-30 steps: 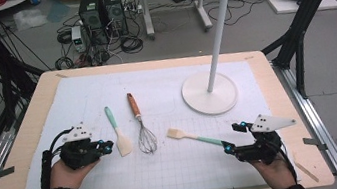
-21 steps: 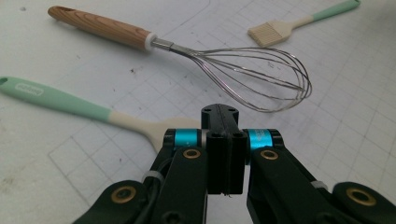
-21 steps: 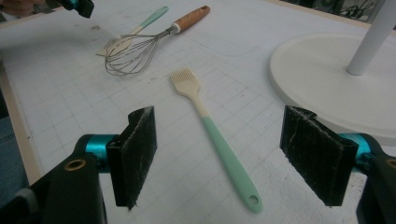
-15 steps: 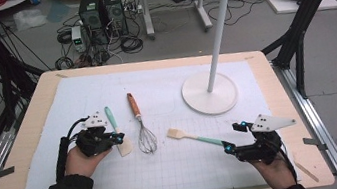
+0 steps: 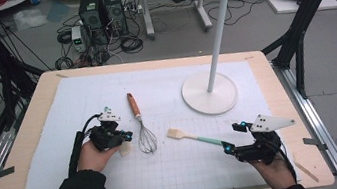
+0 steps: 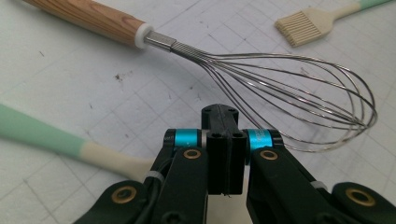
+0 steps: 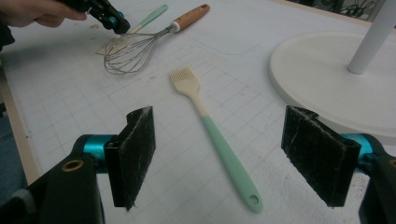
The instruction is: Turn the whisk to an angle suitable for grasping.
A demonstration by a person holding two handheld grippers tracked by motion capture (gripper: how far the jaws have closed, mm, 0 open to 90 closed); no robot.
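1. Grey workshop floor with computer towers (image 5: 102,11) and tangled cables lies behind a wooden table (image 5: 27,146) covered by a white gridded mat (image 5: 193,171).
2. Left gripper (image 5: 123,138): seen from above at the mat's left-centre, held in the person's left hand (image 5: 94,156). In the left gripper view its fingers (image 6: 218,154) are pressed fully together with nothing between them, the tips low over the mat.
3. Spatula (image 6: 56,140): mint-green handle and cream blade, lying on the mat directly beneath the left gripper; its blade (image 5: 125,149) shows just beside the closed tips in the high view. Whether the tips touch it cannot be told.
4. Whisk (image 5: 142,128): wooden handle pointing away from the person, wire loops toward the person, lying flat just to the right of the left gripper.
5. Right gripper (image 5: 231,140): at the mat's lower right, held in the right hand (image 5: 274,169). Its fingers (image 7: 137,154) stand wide apart and hold nothing.
6. Pastry brush (image 7: 212,135): cream bristles, mint-green handle, lying flat on the mat; in the right gripper view the handle end lies between the open fingers, untouched.
7. White stand (image 5: 210,93): round base on the mat's far right, with an upright pole ending in a ring of hooks.
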